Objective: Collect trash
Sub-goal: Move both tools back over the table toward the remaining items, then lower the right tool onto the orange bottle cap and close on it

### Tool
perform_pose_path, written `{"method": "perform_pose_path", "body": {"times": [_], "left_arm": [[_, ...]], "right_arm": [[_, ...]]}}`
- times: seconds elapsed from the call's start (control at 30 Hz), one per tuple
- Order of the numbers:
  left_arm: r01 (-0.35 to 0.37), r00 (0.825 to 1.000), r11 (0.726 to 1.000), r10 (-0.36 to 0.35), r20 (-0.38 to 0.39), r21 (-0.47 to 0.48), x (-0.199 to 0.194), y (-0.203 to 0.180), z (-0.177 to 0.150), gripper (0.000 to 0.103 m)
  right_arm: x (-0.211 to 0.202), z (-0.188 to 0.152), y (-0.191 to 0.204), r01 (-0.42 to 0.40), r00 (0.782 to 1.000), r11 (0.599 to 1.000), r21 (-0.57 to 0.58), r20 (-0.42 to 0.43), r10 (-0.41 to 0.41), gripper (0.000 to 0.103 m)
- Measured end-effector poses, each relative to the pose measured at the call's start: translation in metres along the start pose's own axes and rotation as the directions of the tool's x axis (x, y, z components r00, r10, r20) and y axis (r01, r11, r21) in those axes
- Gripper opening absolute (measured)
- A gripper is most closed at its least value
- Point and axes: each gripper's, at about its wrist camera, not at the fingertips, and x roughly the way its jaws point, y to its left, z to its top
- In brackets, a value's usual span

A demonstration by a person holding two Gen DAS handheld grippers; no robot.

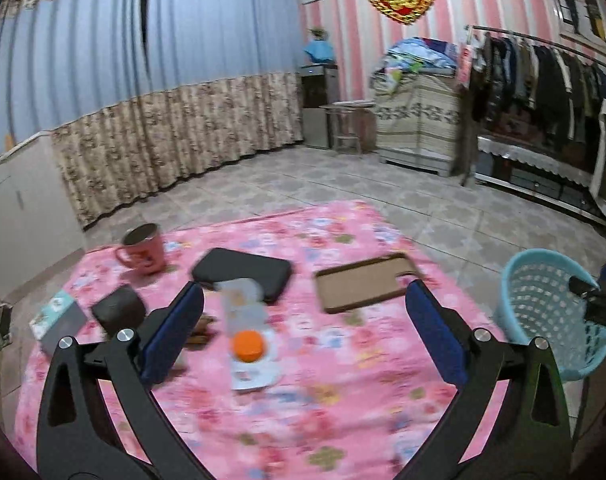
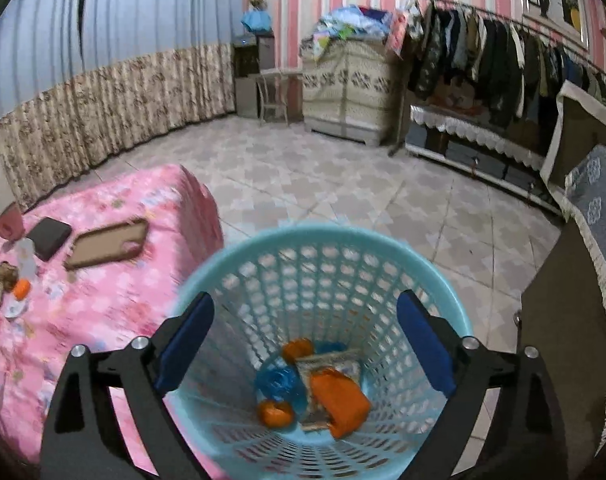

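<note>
My right gripper hangs over the blue basket at lower centre, its 2 fingers spread wide with nothing between them; orange wrappers lie at the bottom. My left gripper is also spread and empty above the pink tablecloth, an orange-capped bottle lying at centre between its fingers.

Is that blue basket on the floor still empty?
No, the blue basket already holds several things at its bottom, among them an orange wrapper and a blue crumpled piece.
</note>
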Motion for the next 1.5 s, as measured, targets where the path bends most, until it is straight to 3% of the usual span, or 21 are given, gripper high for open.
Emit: {"method": "perform_pose_path", "body": {"times": [0.23, 0.53, 0.8, 1.3, 1.5], "left_arm": [[-0.093, 0.996, 0.996, 0.093, 0.003, -0.016, 0.005, 0.065, 0.000, 0.098], [-0.103, 0.994, 0.988, 0.099, -0.044, -0.118, 0.025, 0.130, -0.004, 0.098], [-0.170, 0.985, 0.978, 0.164, -0.059, -0.121, 0.037, 0.160, -0.007, 0.098], [-0.243, 0.966, 0.952, 0.219, -0.138, -0.189, 0.063, 0.215, -0.019, 0.098], [-0.268, 0.957, 0.940, 0.234, -0.173, -0.211, 0.074, 0.230, -0.026, 0.098]], "right_arm": [[-0.025, 0.011, 0.062, -0.094, 0.994, 0.994, -0.064, 0.043, 0.096, 0.092], [-0.028, 0.009, 0.141, -0.210, 0.975, 0.964, -0.161, 0.033, 0.218, 0.092], [-0.016, 0.012, 0.197, -0.293, 0.954, 0.938, -0.185, 0.014, 0.301, 0.092], [0.017, 0.020, 0.282, -0.381, 0.922, 0.897, -0.226, -0.016, 0.387, 0.092], [0.039, 0.016, 0.302, -0.387, 0.921, 0.892, -0.236, -0.050, 0.386, 0.092]]}}
